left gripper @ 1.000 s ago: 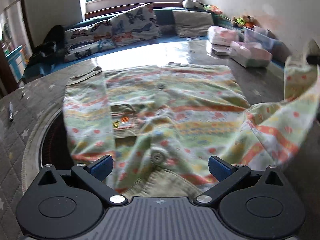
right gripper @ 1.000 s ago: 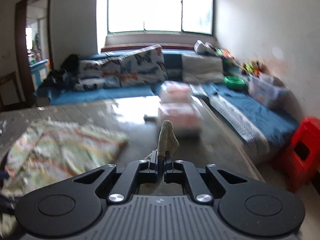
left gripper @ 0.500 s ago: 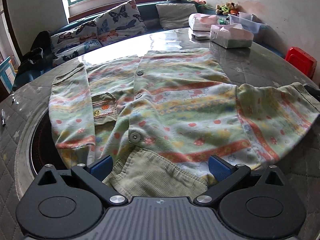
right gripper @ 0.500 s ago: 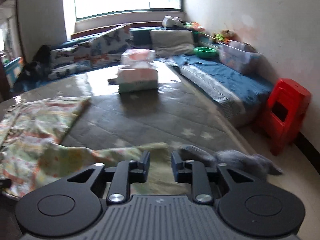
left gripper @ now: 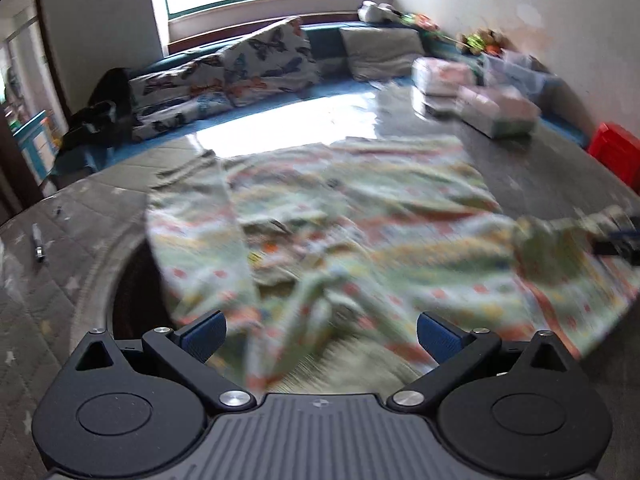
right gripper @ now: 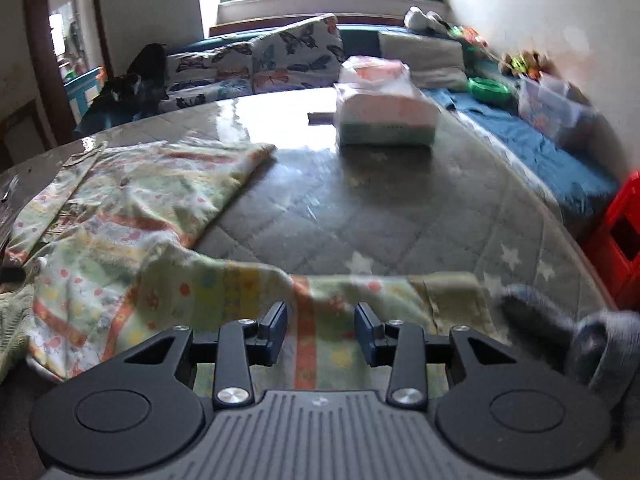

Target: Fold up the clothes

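Two grippers, both with jaws spread and nothing held between them, hung low over the patterned shirt (left gripper: 340, 240), which lay front-up and mostly spread out on the quilted table (right gripper: 380, 216).

Going left to right: the shirt's left sleeve (left gripper: 192, 248) was laid in along the body, the middle was rumpled around the collar end, and the right sleeve (right gripper: 360, 300) stuck straight out sideways toward the table edge. The left gripper (left gripper: 320, 332) sat wide apart over the collar end. The right gripper (right gripper: 322, 320) had its jaws parted about halfway, right above that outstretched sleeve.

My take on doing it well: pinch the sleeve near its cuff, take only one layer, lift just enough to clear the cloth, then carry it across so it mirrors the other sleeve. Smooth the bunched middle too, or the fold will come out lumpy.

View-wise, the left camera was badly smeared, but it alone showed the tucked left sleeve and a small pen-like thing (left gripper: 39, 242) on the table. The right camera was sharper and alone showed the sleeve's cuff end, the tissue pack (right gripper: 384, 116) well clear of the shirt, and something grey and blurry (right gripper: 560, 328) by the gripper that I couldn't identify.
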Demonstrator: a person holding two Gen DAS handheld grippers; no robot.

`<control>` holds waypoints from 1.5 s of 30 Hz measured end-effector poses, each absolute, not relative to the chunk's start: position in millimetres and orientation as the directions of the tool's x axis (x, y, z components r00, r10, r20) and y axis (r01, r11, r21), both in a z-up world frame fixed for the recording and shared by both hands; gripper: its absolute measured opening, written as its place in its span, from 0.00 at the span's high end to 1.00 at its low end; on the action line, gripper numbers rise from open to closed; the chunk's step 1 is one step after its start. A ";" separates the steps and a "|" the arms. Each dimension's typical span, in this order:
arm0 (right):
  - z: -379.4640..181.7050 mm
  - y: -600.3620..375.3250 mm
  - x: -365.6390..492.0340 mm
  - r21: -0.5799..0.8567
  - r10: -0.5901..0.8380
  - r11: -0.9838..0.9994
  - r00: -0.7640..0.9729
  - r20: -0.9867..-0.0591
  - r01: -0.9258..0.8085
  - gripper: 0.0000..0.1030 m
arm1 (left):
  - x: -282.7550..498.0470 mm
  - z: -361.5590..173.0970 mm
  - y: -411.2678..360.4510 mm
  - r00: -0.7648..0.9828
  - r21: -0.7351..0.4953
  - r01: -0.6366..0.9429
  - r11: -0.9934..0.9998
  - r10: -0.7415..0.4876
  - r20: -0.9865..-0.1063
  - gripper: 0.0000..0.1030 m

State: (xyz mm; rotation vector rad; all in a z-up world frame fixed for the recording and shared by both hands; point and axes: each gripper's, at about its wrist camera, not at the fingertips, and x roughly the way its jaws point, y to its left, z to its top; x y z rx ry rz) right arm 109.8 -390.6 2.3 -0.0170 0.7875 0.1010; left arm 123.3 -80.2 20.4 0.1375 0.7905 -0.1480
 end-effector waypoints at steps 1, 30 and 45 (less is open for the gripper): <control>4.5 -388.6 111.0 0.020 0.088 0.994 0.704 -0.704 -0.104 0.63 | 130.5 22.6 -75.8 0.696 0.063 0.169 0.984 -0.074 -0.715 0.00; -7.6 -229.2 154.6 0.103 0.458 0.817 0.532 -0.712 -0.567 0.47 | 346.4 2.2 -0.6 0.665 -0.017 -0.100 0.995 0.054 -0.745 0.11; -10.4 -230.0 157.4 0.108 0.462 0.819 0.534 -0.708 -0.564 0.46 | 347.8 -0.7 8.3 0.687 0.013 -0.099 0.995 0.078 -0.723 0.71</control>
